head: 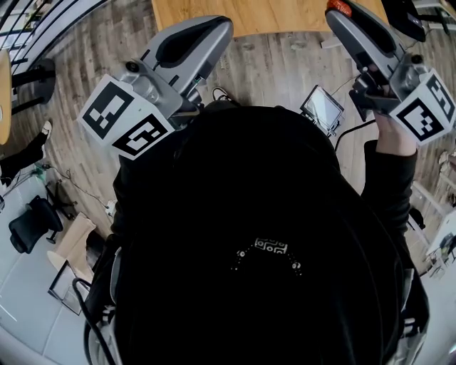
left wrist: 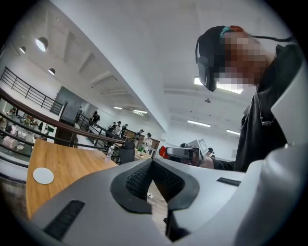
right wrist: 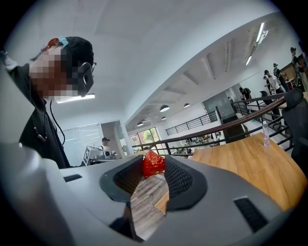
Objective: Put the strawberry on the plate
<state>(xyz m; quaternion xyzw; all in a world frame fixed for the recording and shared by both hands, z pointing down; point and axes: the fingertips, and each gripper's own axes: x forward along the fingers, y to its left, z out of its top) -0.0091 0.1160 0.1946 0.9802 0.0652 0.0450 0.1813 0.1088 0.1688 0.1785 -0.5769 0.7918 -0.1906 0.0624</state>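
Note:
A red strawberry (right wrist: pixel 153 164) sits pinched between the pads of my right gripper (right wrist: pixel 154 166), held level in the air. In the head view the same strawberry (head: pixel 340 6) shows at the tip of the right gripper (head: pixel 336 10), at the near edge of the wooden table (head: pixel 271 16). A small white plate (left wrist: pixel 43 176) lies on the table (left wrist: pixel 72 161), seen far left in the left gripper view. My left gripper (left wrist: pixel 153 161) is shut with nothing in it, its tips touching. It is held level before the table (head: pixel 217 28).
The person's black torso fills the middle of the head view. A small screen on a stand (head: pixel 323 108) is on the wood floor below the table. A bottle (right wrist: pixel 266 133) stands on the table's far side. Railings and distant people lie beyond.

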